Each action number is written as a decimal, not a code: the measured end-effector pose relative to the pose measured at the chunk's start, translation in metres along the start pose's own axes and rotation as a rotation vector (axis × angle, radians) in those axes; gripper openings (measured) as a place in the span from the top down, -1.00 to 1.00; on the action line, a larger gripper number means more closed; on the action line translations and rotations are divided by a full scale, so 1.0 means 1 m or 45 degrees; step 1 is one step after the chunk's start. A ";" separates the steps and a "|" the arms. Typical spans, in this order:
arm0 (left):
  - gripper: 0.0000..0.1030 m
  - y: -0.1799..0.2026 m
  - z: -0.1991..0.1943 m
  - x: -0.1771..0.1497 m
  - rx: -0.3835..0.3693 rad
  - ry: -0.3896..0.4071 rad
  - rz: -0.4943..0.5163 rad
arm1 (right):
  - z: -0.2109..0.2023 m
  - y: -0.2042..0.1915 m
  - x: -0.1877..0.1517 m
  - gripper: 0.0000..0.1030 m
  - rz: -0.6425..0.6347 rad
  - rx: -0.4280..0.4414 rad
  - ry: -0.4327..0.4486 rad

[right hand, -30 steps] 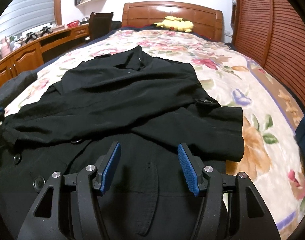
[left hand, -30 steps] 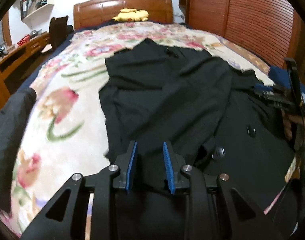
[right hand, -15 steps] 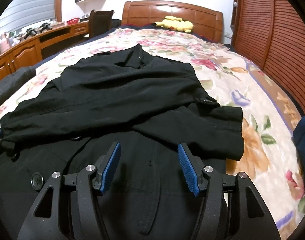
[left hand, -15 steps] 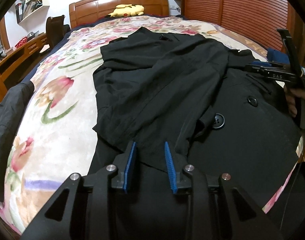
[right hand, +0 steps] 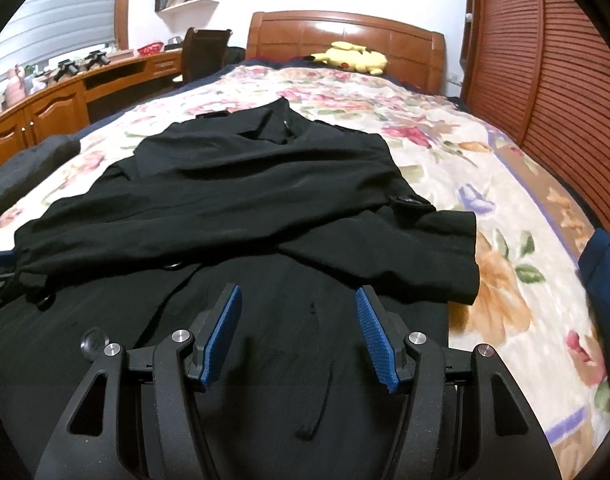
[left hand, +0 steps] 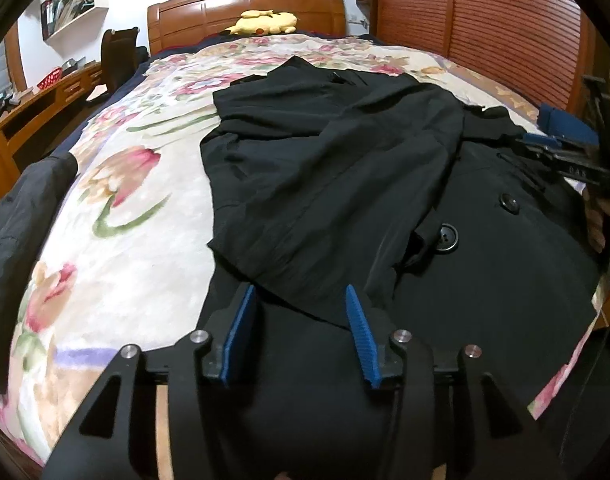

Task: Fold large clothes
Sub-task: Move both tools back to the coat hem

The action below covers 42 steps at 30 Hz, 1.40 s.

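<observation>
Black coat (left hand: 345, 184) flat on bed (left hand: 117, 248). Left gripper (left hand: 301, 320) jaws opening, sleeve hem between, unpinched; right gripper (right hand: 299, 332) jaws apart, empty.

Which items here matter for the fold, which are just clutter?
Job:
- black coat, sleeves folded across its front
- left gripper, jaws opening, nothing pinched
- right gripper, open over the coat
- floral bedspread, the work surface

Lying about:
- yellow plush toy
- dark garment at bed edge
- desk
</observation>
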<state>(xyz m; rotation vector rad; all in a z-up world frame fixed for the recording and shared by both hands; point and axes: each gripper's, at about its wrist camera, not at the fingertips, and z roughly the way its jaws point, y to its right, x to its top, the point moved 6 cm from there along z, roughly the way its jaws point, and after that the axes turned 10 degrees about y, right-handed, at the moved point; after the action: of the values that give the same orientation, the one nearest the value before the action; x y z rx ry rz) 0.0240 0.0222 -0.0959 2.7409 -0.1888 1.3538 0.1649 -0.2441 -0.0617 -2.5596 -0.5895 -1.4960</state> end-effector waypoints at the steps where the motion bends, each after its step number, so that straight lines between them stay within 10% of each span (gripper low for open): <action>1: 0.04 -0.001 -0.002 0.000 -0.001 0.005 -0.002 | -0.004 -0.002 -0.001 -0.18 -0.004 0.002 0.009; 15: 0.00 -0.030 -0.038 -0.009 0.043 0.066 -0.003 | -0.060 0.003 -0.021 -0.54 -0.063 -0.095 0.051; 42: 0.00 -0.037 -0.065 -0.035 -0.001 0.050 -0.030 | -0.119 0.045 -0.085 -0.55 -0.001 -0.154 -0.163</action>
<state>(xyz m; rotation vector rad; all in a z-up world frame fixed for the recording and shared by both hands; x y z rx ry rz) -0.0428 0.0698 -0.0847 2.7047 -0.1536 1.3996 0.0483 -0.3431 -0.0700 -2.7638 -0.5296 -1.4169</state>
